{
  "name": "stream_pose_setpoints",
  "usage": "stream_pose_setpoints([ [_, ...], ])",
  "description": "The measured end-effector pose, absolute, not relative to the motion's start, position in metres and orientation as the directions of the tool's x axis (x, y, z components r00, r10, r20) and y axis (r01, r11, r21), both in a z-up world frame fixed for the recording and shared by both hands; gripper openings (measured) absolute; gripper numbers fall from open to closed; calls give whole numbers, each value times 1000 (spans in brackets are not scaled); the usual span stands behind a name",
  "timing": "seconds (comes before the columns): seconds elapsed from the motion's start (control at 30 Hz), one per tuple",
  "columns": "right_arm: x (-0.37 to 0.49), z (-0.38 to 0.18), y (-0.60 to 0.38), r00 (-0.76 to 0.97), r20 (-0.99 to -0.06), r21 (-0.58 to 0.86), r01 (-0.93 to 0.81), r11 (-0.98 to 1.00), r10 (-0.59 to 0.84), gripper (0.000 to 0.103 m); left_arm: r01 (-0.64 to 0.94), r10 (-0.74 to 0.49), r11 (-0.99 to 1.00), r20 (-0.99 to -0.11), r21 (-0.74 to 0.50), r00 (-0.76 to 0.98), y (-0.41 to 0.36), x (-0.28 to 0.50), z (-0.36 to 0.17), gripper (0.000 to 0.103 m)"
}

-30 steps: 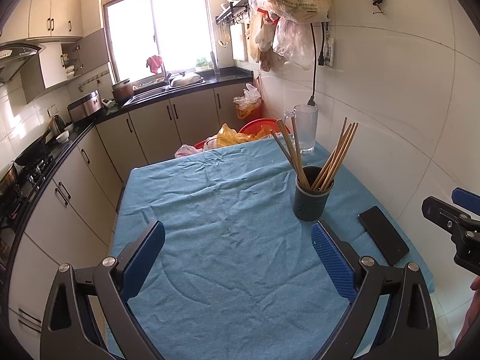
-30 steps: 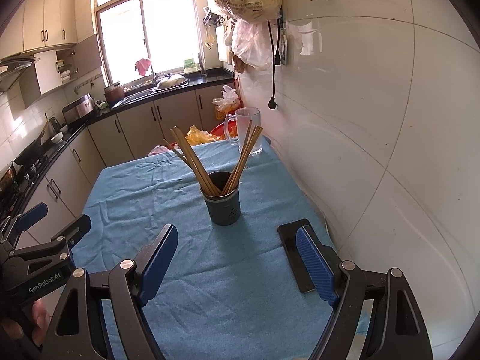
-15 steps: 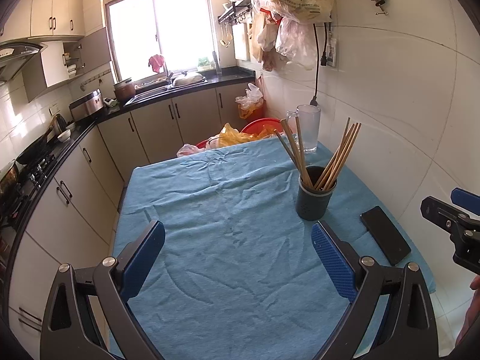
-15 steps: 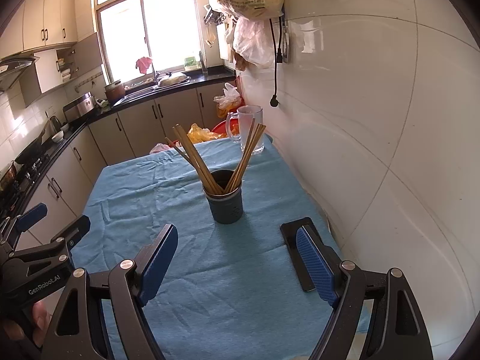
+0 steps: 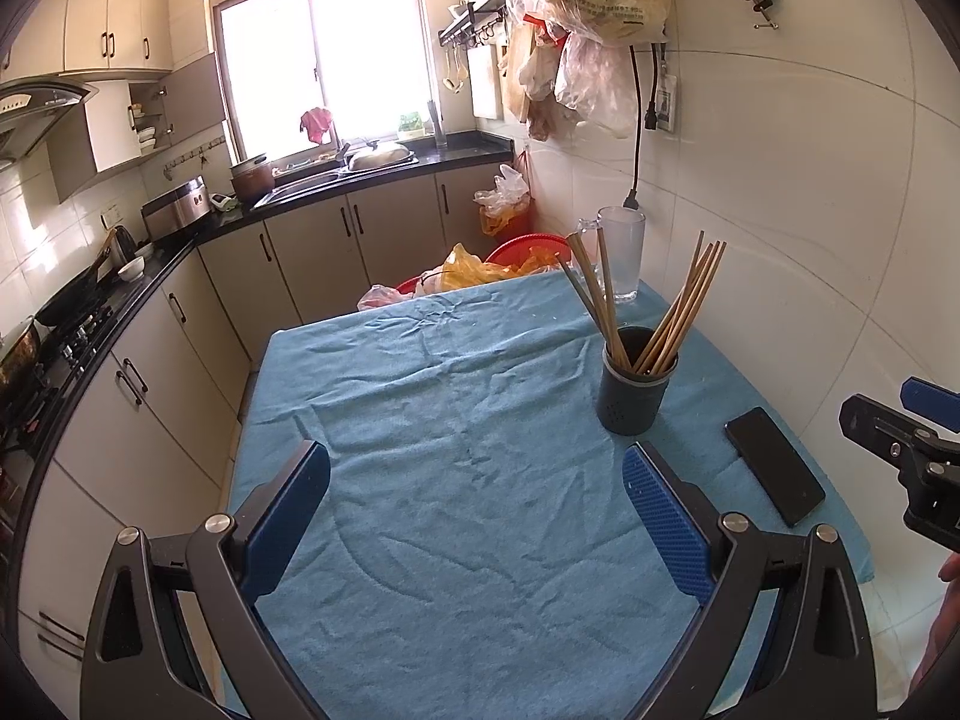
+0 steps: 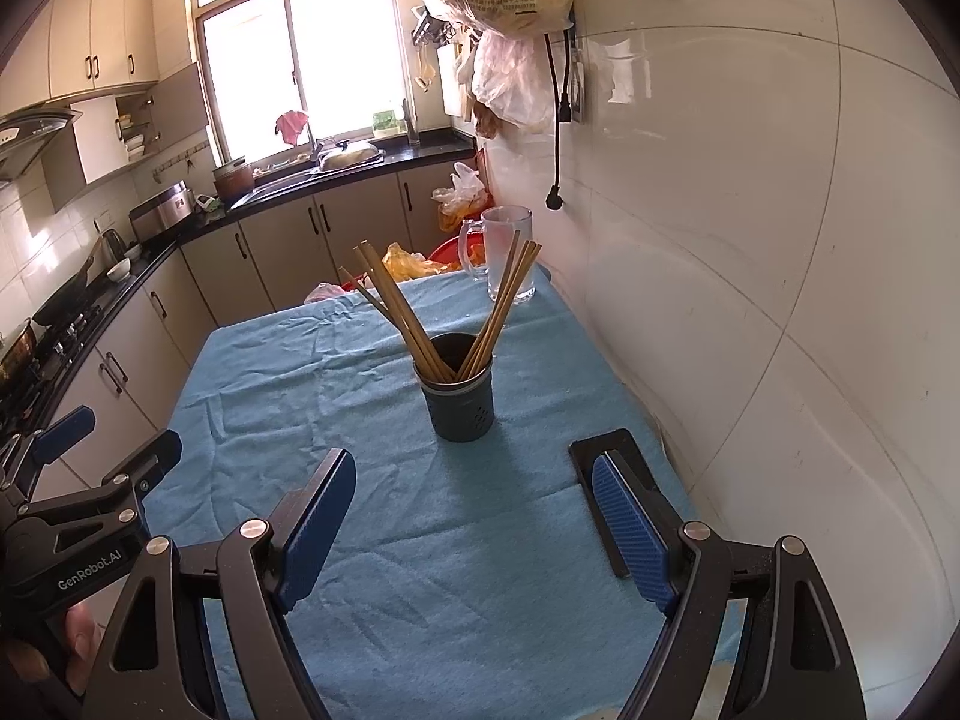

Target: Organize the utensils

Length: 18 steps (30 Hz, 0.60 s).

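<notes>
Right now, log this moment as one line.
left gripper open, empty | right gripper open, empty | chopsticks upright in holder | phone on cloth

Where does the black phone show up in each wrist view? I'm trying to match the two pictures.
Left wrist view: the black phone lies lower right on the blue cloth, right of the dark chopstick holder.
Right wrist view: the phone lies lower right, partly hidden behind the right gripper's right finger.
Shared landmark: the chopstick holder, left of the phone in both views.
</notes>
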State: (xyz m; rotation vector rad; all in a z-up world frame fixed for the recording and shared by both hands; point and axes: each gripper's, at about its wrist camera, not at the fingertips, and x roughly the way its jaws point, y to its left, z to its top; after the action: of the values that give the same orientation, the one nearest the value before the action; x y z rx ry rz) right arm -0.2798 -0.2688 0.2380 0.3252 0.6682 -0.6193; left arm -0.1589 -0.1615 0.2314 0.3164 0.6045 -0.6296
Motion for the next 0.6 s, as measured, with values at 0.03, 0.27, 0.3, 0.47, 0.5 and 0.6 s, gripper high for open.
stream_pose_setpoints([
  [0.03, -280, 238, -268, 617, -661, 86, 627, 774, -426, 85, 633, -455, 769, -614, 95, 645, -161, -159, 231, 97],
  [0.27, -279, 235, -261, 618, -665, 90, 624, 777, -419, 85, 630, -454, 771, -612, 93, 647, -159, -158, 231, 97],
  [0.3, -279, 235, -260, 618, -665, 89, 623, 777, -419, 85, 630, -455, 771, -613, 92, 646, -158, -158, 231, 97],
  [0.47, -277, 231, -251, 615, -674, 87, 616, 783, -409, 85, 630, -452, 772, -622, 86, 639, -146, -158, 229, 97],
  [0.5, -277, 230, -250, 615, -676, 89, 615, 784, -406, 85, 632, -457, 771, -624, 79, 634, -143, -157, 227, 97],
  [0.6, -274, 223, -246, 609, -691, 97, 611, 786, -389, 85, 625, -476, 780, -616, 36, 628, -127, -155, 223, 97],
])
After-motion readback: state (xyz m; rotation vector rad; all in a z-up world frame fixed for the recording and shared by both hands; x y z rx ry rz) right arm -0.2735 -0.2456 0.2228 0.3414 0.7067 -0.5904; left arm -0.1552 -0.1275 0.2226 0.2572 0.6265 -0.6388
